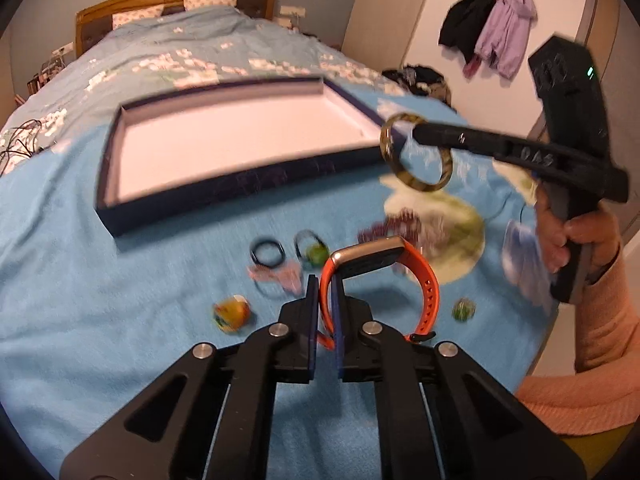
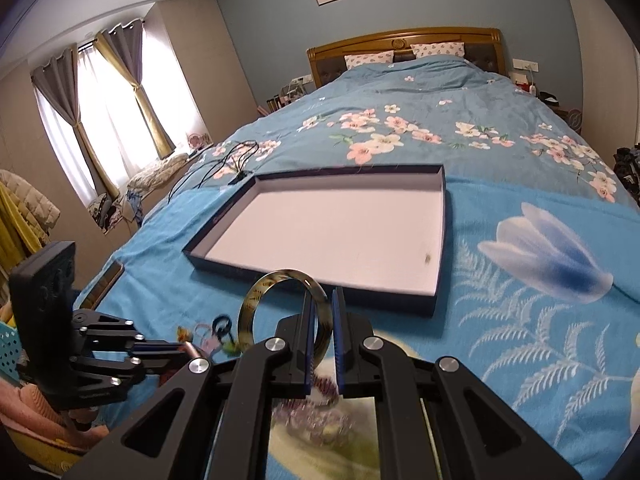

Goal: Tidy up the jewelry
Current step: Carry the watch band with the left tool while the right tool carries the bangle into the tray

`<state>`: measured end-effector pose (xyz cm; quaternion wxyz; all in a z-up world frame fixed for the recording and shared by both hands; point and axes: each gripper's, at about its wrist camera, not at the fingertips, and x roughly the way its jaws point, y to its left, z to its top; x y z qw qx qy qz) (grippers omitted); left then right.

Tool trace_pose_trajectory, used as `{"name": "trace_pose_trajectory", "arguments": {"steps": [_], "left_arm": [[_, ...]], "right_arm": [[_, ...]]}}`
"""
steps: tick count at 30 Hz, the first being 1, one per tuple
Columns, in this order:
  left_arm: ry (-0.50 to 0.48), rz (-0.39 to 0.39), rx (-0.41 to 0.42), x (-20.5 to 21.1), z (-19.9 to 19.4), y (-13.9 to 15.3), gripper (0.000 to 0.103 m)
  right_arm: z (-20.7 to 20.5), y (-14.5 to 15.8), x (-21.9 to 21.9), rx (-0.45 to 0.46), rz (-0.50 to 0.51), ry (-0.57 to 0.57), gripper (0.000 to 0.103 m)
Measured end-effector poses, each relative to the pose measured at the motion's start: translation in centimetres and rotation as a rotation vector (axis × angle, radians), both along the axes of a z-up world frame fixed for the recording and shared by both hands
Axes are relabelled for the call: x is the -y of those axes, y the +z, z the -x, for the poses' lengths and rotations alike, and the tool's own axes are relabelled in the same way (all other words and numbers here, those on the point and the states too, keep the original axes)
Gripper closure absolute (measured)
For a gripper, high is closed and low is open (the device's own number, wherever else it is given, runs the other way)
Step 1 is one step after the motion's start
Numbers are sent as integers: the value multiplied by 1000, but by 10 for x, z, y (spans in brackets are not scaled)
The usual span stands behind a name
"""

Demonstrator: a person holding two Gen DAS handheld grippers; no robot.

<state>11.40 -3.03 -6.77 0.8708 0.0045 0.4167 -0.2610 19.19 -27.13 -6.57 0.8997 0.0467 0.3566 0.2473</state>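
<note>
My left gripper (image 1: pixel 325 280) is shut on the orange strap of a watch (image 1: pixel 404 276) and holds it above the blue blanket. My right gripper (image 2: pixel 323 294) is shut on a mottled olive bangle (image 2: pixel 256 300), lifted in the air; it also shows in the left wrist view (image 1: pixel 416 156) by the near right corner of the tray. The shallow dark-rimmed tray (image 1: pixel 224 188) with a white floor lies ahead on the bed and also shows in the right wrist view (image 2: pixel 438 240). A dark ring (image 1: pixel 267 253), a green-stone piece (image 1: pixel 316 255) and a purple beaded bracelet (image 1: pixel 394 228) lie on the blanket.
A yellow bead piece (image 1: pixel 232 314), a small green piece (image 1: pixel 463 309) and pink items (image 1: pixel 280 276) lie near the front. Black cables (image 2: pixel 224 168) lie left of the tray. The bed edge runs along the left, with a basket (image 2: pixel 10 348) beyond it.
</note>
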Motion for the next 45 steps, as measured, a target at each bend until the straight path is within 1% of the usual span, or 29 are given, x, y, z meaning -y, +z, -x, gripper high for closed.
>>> {"name": "trace_pose_trajectory", "arguments": {"steps": [3, 6, 9, 11, 15, 19, 24, 30, 34, 38, 45], "left_arm": [[32, 18, 35, -11, -14, 17, 96], [78, 13, 65, -21, -34, 31, 96], [116, 14, 72, -31, -60, 41, 96], [143, -1, 73, -34, -81, 45, 96], [177, -6, 51, -42, -120, 47, 96], [211, -18, 28, -42, -161, 44, 96], [237, -43, -15, -37, -204, 29, 96], [259, -64, -61, -36, -244, 12, 96], [266, -93, -79, -32, -262, 3, 96], [284, -103, -105, -31, -275, -4, 95], [301, -116, -135, -29, -287, -13, 96]], "right_arm": [[-12, 6, -1, 20, 1, -15, 96], [-32, 13, -4, 32, 6, -22, 96], [-54, 15, -9, 42, 25, -36, 96], [-68, 15, -13, 41, 38, -45, 96], [-99, 12, -23, 29, 63, -57, 96], [-128, 7, -29, 1, 77, -68, 96], [-157, -5, -37, -45, 103, -82, 96], [-183, -22, -46, -115, 138, -84, 96], [-195, -25, -49, -154, 147, -85, 96], [-206, -33, -49, -205, 150, -98, 96], [-215, -37, -49, -237, 147, -128, 96]]}}
